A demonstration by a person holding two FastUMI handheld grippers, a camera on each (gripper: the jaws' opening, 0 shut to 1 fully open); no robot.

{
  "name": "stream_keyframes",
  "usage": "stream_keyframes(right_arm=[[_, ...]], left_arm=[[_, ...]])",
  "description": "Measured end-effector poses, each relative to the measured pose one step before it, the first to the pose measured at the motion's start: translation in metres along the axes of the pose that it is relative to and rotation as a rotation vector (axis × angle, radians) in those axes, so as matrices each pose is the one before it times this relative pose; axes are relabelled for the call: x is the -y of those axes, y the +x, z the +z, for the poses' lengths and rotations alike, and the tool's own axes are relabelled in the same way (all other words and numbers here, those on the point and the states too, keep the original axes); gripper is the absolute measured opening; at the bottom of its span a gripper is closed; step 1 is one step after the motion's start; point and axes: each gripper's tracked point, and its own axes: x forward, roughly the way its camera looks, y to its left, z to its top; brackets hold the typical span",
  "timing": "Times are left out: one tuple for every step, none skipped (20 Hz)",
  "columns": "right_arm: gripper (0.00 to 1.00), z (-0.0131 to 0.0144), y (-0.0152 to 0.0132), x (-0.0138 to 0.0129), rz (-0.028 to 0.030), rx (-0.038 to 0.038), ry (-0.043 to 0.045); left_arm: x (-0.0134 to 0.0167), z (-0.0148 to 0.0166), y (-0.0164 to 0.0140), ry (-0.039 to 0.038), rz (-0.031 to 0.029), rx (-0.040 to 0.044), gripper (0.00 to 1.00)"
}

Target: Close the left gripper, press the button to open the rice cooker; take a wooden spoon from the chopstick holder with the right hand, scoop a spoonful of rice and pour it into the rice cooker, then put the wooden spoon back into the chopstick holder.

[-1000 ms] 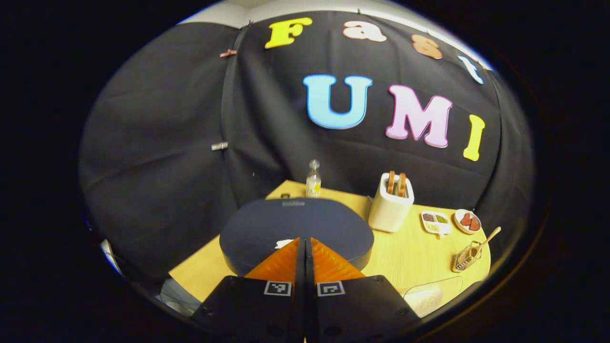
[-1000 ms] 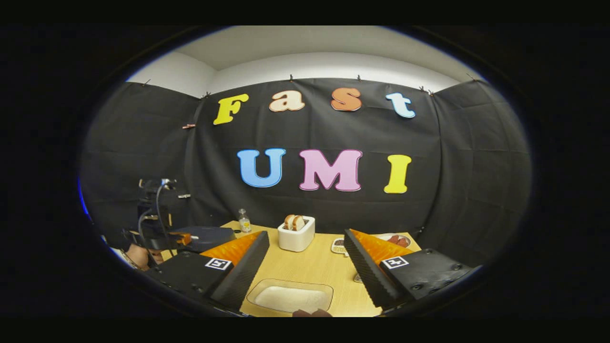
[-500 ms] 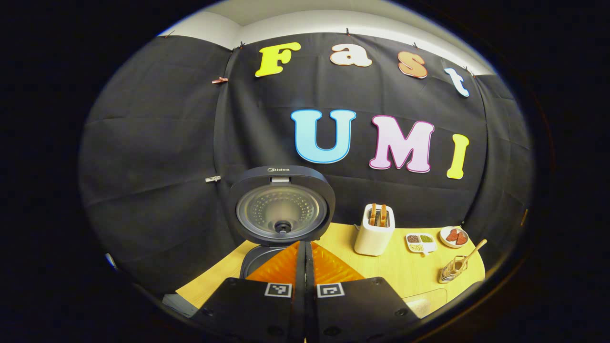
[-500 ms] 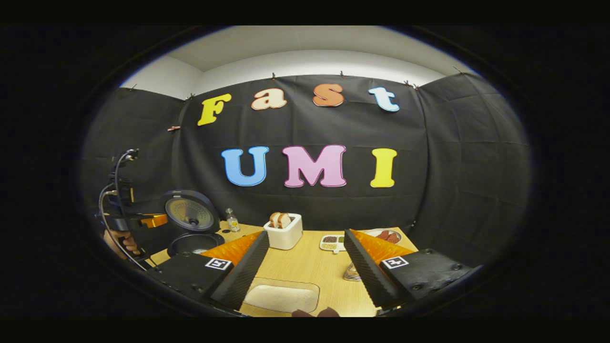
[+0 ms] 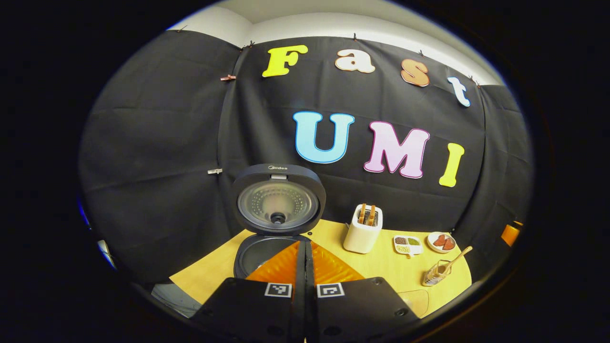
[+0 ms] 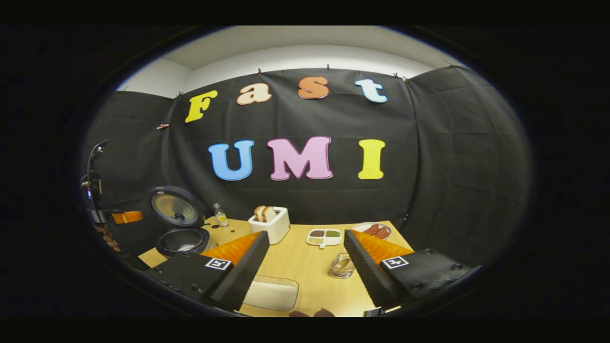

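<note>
Where gripper (image 5: 305,247) overlaps: cooker pot (image 5: 259,250) half-hidden.

Wooden table (image 6: 310,271) carries open rice cooker (image 5: 274,224) at left, toaster (image 5: 362,227) mid. Rt side – divided dish (image 5: 407,244), plate (image 5: 441,241), chopstick holder (image 5: 436,274) w/ wooden spoon (image 5: 458,256). Rice tray (image 6: 271,293) sits at near edge.

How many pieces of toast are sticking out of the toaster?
2. Both stand side by side in the slots of the white toaster on the table, one slice on its left and the other slice on its right. None looks hidden.
</note>
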Motion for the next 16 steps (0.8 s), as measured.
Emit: stream_keyframes(right_arm=[[0.98, -0.00184, 0.00400, 0.00684, -0.00313, -0.00301, 0.00628], [0.98, -0.00125, 0.00465, 0.00600, 0.00083, -0.00246, 0.01018], [0.98, -0.00161, 0.00375, 0.00500, 0.00100, -0.00172, 0.01300], [0.98, -0.00309, 0.00495, 0.00720, -0.00477, -0.00486, 0.01185], [0.97, -0.00460, 0.00534, 0.00856, -0.00822, -0.01095, 0.01016], [0.98, -0.00547, 0.00553, 0.00789, -0.00852, -0.01063, 0.01097], [0.97, -0.00422, 0.00624, 0.00802, -0.00713, -0.00808, 0.00895], [0.97, -0.00693, 0.00559, 0.00871, -0.01040, -0.01105, 0.00556], [0.97, -0.00623, 0.00807, 0.00885, -0.00796, -0.00942, 0.00788], [0.98, -0.00853, 0.00832, 0.01010, -0.01029, -0.01827, 0.01538], [0.98, -0.00919, 0.00914, 0.00909, -0.00826, -0.02062, 0.02233], [0.98, -0.00812, 0.00995, 0.01015, -0.01386, -0.01801, 0.02408], [0.98, -0.00908, 0.01105, 0.01215, -0.01647, -0.01870, 0.02330], [0.98, -0.00886, 0.01086, 0.01076, -0.01363, -0.01806, 0.02128], [0.99, -0.00894, 0.01216, 0.00934, -0.01336, -0.01782, 0.01555], [0.98, -0.00659, 0.01290, 0.00730, -0.00816, -0.01363, 0.00934]], left_arm=[[0.00224, -0.00110, -0.00422, -0.00409, 0.00164, 0.00085, 0.05], [0.00199, -0.00223, -0.00377, -0.00428, 0.00114, -0.00369, 0.05], [0.00148, -0.00162, -0.00283, -0.00445, 0.00181, -0.00417, 0.05], [0.00217, -0.00286, -0.00293, -0.00299, 0.00374, -0.00325, 0.05], [0.00181, -0.00072, -0.00248, -0.00509, 0.00039, -0.00257, 0.05], [0.00449, -0.00210, -0.00247, -0.01003, -0.01105, -0.00442, 0.05], [0.00582, -0.00213, -0.00381, -0.01020, -0.00951, -0.00302, 0.05], [0.00302, -0.00191, -0.00236, -0.00672, -0.00789, -0.00112, 0.05], [0.00281, -0.00094, -0.00224, -0.00105, -0.00275, -0.00022, 0.05], [0.00291, -0.00147, -0.00231, -0.00050, -0.00571, -0.00131, 0.05], [0.00376, -0.00151, -0.00192, 0.00100, -0.00814, -0.00261, 0.05], [0.00258, -0.00202, -0.00184, 0.00598, -0.00219, -0.00309, 0.05], [0.00144, 0.00030, -0.00181, 0.00858, 0.00117, 0.00042, 0.05], [0.00173, -0.00004, -0.00149, 0.00603, 0.00308, 0.00305, 0.05], [0.00083, 0.00168, -0.00215, 0.00060, 0.00282, 0.00482, 0.05], [0.00085, -0.00016, -0.00138, -0.00078, 0.00444, 0.00364, 0.05]])
